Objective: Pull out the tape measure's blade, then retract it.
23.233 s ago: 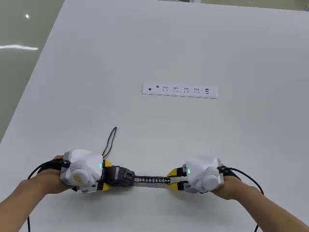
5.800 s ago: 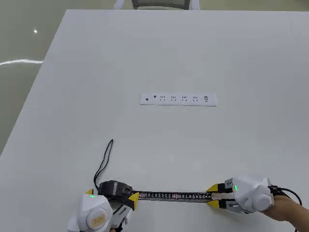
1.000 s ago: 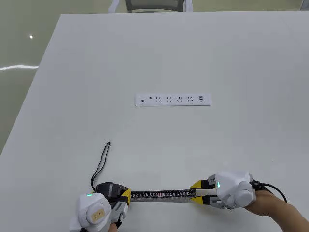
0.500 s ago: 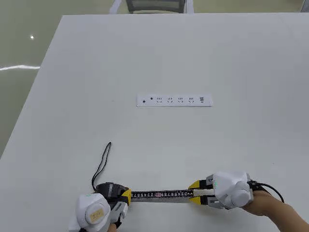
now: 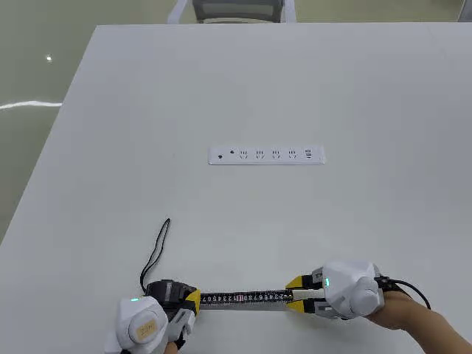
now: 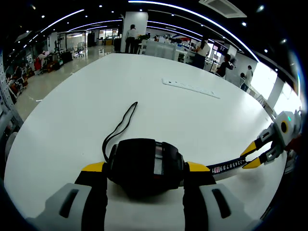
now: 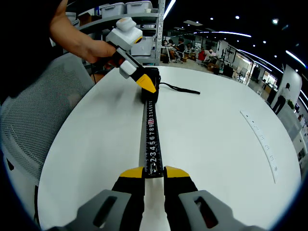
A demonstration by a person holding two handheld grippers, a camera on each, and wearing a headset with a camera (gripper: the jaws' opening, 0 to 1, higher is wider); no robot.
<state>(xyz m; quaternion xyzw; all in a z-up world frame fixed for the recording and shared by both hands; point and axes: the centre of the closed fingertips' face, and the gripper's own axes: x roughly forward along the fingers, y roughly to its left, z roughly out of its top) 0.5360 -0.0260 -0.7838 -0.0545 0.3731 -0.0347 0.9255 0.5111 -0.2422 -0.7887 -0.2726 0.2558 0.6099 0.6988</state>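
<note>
A black tape measure (image 5: pixel 172 290) (image 6: pixel 144 163) (image 7: pixel 152 77) lies near the table's front edge, its wrist cord (image 5: pixel 156 248) trailing away from me. My left gripper (image 5: pixel 186 304) (image 6: pixel 144 169) is shut on its case. The blade (image 5: pixel 243 298) (image 7: pixel 151 139) (image 6: pixel 230 165) runs flat along the table to the right. My right gripper (image 5: pixel 296 293) (image 7: pixel 154 171) is shut on the blade's free end. In the left gripper view the right gripper (image 6: pixel 252 156) appears at the far right.
A white power strip (image 5: pixel 266 155) (image 6: pixel 190 87) (image 7: pixel 262 142) lies across the middle of the white table (image 5: pixel 258 88). A chair (image 5: pixel 234 9) stands beyond the far edge. A mesh chair (image 7: pixel 33 110) sits beside the near edge in the right gripper view.
My right gripper has moved left toward the case, and the exposed blade is shorter than a second ago. The left gripper stays on the case.
</note>
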